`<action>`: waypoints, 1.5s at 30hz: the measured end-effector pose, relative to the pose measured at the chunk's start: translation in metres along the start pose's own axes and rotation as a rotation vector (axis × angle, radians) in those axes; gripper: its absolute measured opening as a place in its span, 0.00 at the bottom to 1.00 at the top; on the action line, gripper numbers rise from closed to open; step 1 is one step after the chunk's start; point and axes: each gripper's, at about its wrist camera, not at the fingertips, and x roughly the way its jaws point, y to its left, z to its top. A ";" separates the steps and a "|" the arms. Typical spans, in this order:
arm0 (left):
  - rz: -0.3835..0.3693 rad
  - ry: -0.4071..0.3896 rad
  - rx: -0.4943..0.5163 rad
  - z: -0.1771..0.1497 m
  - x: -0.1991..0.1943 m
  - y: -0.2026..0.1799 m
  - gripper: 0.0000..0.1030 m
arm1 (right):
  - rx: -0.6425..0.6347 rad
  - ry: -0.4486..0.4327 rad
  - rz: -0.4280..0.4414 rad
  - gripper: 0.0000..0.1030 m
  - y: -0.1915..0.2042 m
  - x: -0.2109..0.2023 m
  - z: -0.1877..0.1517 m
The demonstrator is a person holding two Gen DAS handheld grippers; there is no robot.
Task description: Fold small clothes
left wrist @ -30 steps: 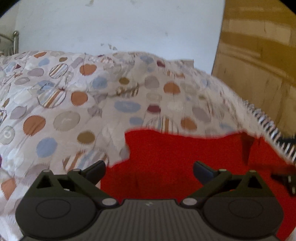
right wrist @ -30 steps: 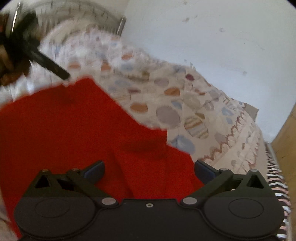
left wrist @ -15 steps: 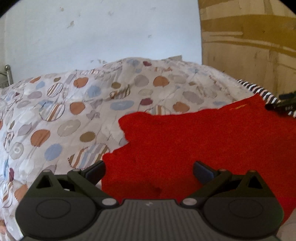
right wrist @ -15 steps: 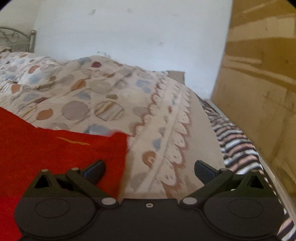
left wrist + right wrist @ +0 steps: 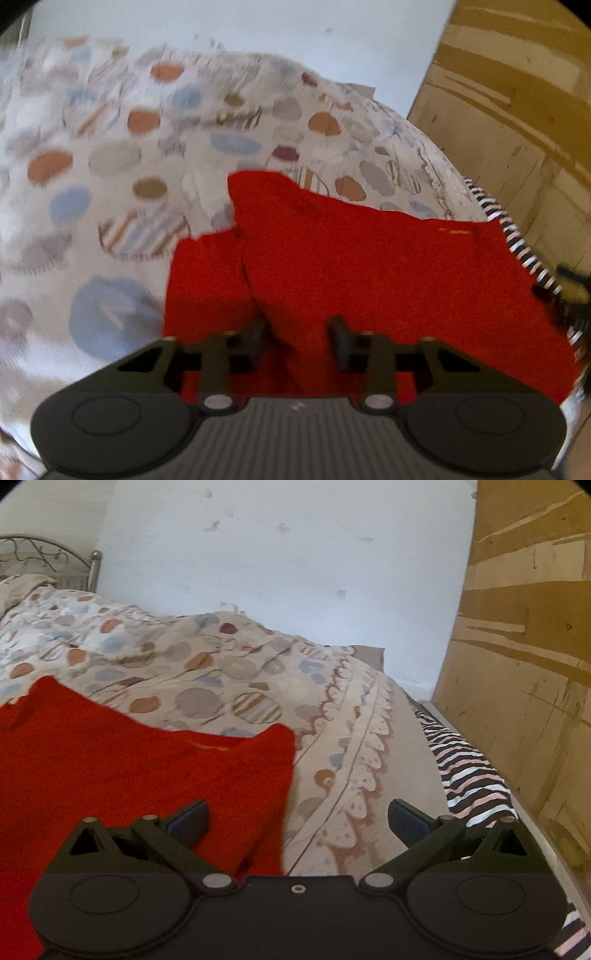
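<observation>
A small red garment (image 5: 369, 273) lies on a spotted bedspread (image 5: 110, 166). In the left wrist view a fold of it rises between the fingers of my left gripper (image 5: 297, 341), whose jaws have closed in on the red cloth near its near edge. In the right wrist view the same garment (image 5: 129, 768) lies at the left, its right corner just ahead of my right gripper (image 5: 297, 818), which is wide open and empty, its left finger over the cloth.
The spotted bedspread (image 5: 229, 686) covers the bed. A striped sheet (image 5: 465, 771) runs along the bed's right edge, beside a wooden panel (image 5: 524, 664). A white wall (image 5: 277, 565) and a metal bed frame (image 5: 44, 561) stand behind.
My left gripper's jaws went from wide open to closed on the red cloth and moved in closer. My right gripper swung right to the garment's right corner and stays open.
</observation>
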 end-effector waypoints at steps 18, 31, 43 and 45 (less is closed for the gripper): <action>0.055 -0.082 -0.093 -0.020 -0.026 0.011 0.11 | -0.011 0.017 0.055 0.99 0.030 -0.028 -0.015; 0.033 -0.083 -0.124 -0.042 -0.056 0.013 0.39 | 0.090 0.046 0.046 1.00 0.032 -0.034 -0.032; 0.028 -0.048 -0.145 -0.079 -0.076 0.013 0.04 | 0.129 0.063 0.019 1.00 0.036 -0.036 -0.036; 0.044 -0.057 -0.170 -0.084 -0.078 0.014 0.04 | 0.137 0.059 0.013 1.00 0.036 -0.039 -0.037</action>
